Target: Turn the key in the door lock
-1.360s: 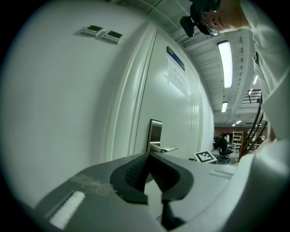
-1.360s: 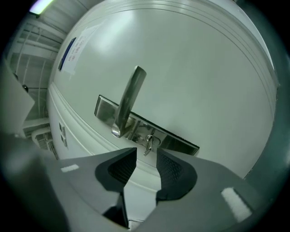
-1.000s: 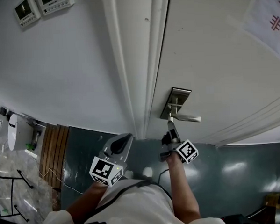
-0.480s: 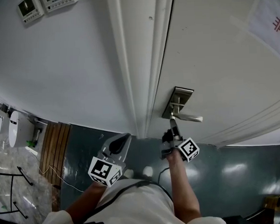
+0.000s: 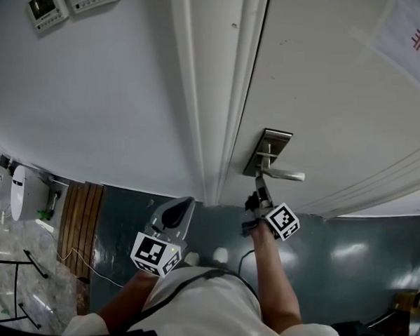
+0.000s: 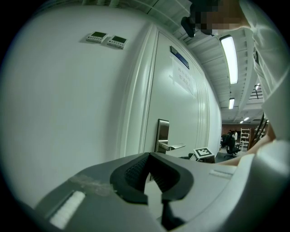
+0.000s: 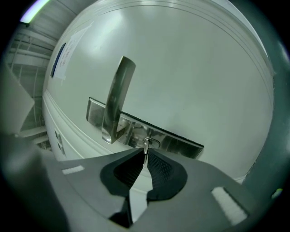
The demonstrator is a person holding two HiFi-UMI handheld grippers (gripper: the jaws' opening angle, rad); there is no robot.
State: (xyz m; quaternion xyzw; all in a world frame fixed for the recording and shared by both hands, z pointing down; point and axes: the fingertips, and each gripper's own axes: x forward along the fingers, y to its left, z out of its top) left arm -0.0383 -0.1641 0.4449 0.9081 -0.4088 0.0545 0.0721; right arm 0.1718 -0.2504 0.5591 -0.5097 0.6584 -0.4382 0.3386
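Right gripper jaws narrowed since a second ago and are closing, tips pinching key. Key sits in lock plate under lever, near door edge; left gripper jaws together, empty, facing wall.

Closing on the key with the right gripper: wide apart a second ago, now drawn in to a narrow slit, the key's head caught between the pads at the very tips. Seen from the head, shifted slightly across the picture: door frame and lock plate a little further right than before, wall panels nearer the top edge, left gripper a touch further left of the door frame's foot.
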